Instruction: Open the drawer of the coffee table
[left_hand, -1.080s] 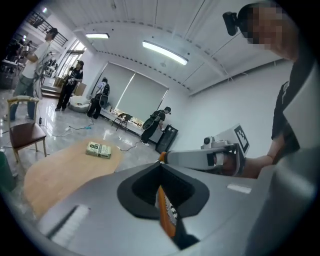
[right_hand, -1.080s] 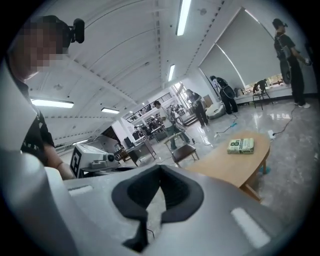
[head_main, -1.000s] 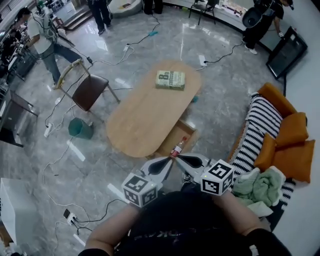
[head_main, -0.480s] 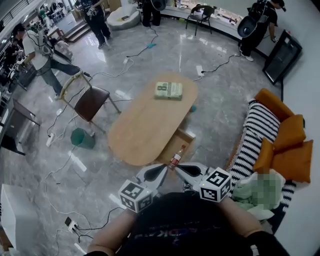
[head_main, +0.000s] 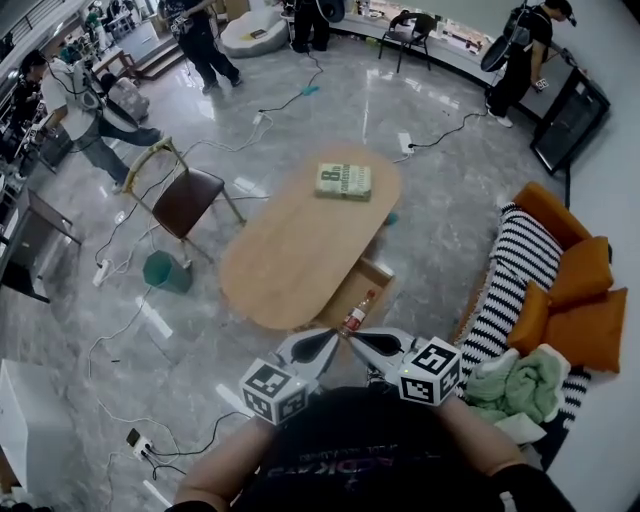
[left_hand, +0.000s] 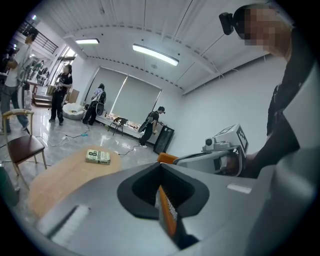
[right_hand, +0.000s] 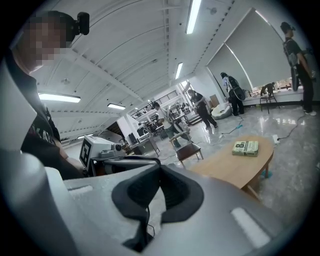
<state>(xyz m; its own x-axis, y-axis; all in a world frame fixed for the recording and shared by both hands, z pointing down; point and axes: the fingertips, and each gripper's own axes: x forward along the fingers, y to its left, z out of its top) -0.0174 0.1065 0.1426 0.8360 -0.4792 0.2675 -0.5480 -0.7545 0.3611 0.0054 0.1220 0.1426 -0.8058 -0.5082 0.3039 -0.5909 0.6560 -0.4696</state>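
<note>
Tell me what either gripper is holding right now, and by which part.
Nothing is held. The left gripper and the right gripper are both shut with nothing between the jaws, short of the table.

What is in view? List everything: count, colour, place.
coffee table: one, light wood, centre
drawer: one, wood, open under table's near side
book: one, green, table's far end
bottle: one, red-capped, drawer's near end
chair: one, brown, left of table
bin: one, green, by chair
sofa: one, black-and-white striped, right
cushions: several, orange, on sofa
cloth: one, pale green, on sofa
people: several, mixed clothes, far side
left gripper: one, grey, bottom centre
right gripper: one, grey, beside it
</note>
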